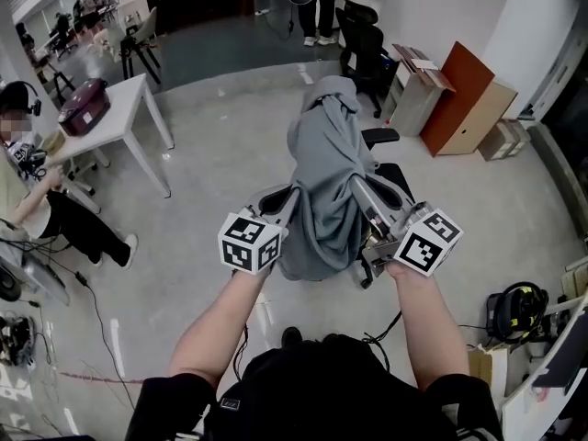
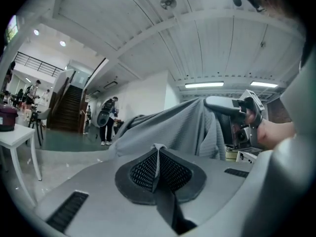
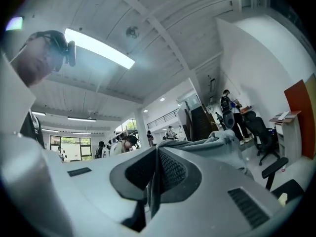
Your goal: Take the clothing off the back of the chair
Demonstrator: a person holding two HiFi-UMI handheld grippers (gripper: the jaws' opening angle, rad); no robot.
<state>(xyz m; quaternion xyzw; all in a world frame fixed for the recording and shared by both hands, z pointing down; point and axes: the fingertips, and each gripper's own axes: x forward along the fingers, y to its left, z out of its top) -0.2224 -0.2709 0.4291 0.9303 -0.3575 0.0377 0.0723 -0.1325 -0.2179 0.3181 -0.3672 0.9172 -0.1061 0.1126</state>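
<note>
My left tool (image 2: pixel 158 151) is clenched on a thin fold of the grey clothing (image 2: pixel 180 125); the fold stands upright between its two black pads. My right tool (image 3: pixel 157 157) is also clenched on the same clothing, with an edge of the cloth pressed between its pads. From both tools the clothing stretches forward, away from the tips, and in the head view it hangs as one long grey bundle between the two tools and beyond them. The black chair (image 1: pixel 384 138) stands directly in front of the tools and under the cloth, with one armrest showing to the right of it. I cannot tell if the far end of the clothing still touches the chair's back.
</note>
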